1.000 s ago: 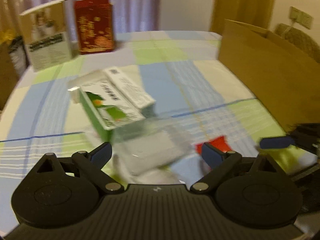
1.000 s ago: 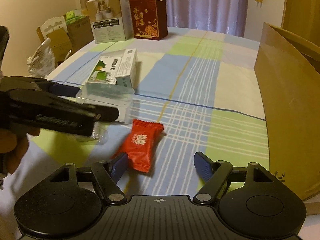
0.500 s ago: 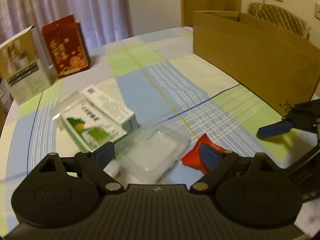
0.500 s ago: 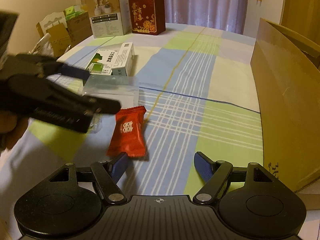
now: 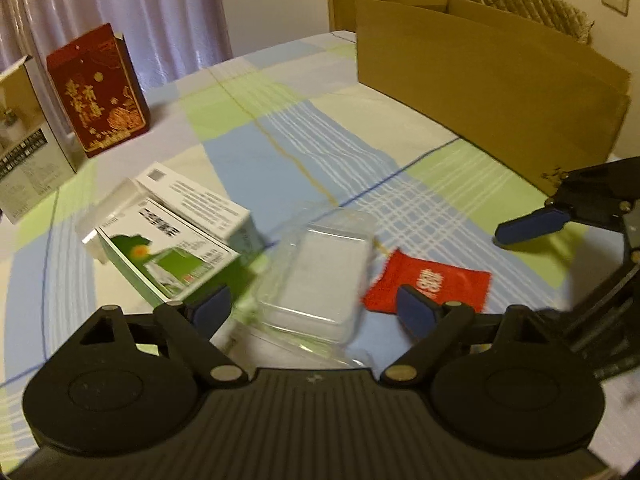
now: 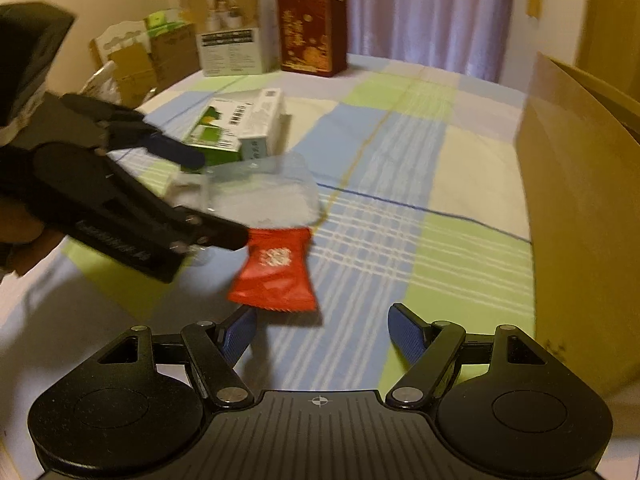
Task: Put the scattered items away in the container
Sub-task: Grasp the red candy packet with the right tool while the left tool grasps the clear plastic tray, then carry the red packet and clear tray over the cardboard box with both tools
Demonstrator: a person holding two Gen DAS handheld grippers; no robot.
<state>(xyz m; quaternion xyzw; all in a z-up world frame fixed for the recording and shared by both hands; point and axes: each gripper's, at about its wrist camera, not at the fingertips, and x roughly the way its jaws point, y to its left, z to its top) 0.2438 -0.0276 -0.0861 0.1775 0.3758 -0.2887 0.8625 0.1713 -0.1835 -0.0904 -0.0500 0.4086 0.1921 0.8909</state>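
While I line up both grippers:
Left gripper: jaws spread wide, empty, straddling clear plastic clamshell tray to grasp it.
Right gripper: gaping, empty, facing red foil sachet.
Brown cardboard box: waits beyond.

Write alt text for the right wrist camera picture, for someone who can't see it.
The right gripper, fingers open, hovers over a checked tablecloth just short of a red candy packet. The left gripper reaches in around a clear plastic tray, beside a green box. A cardboard box stands to the right.
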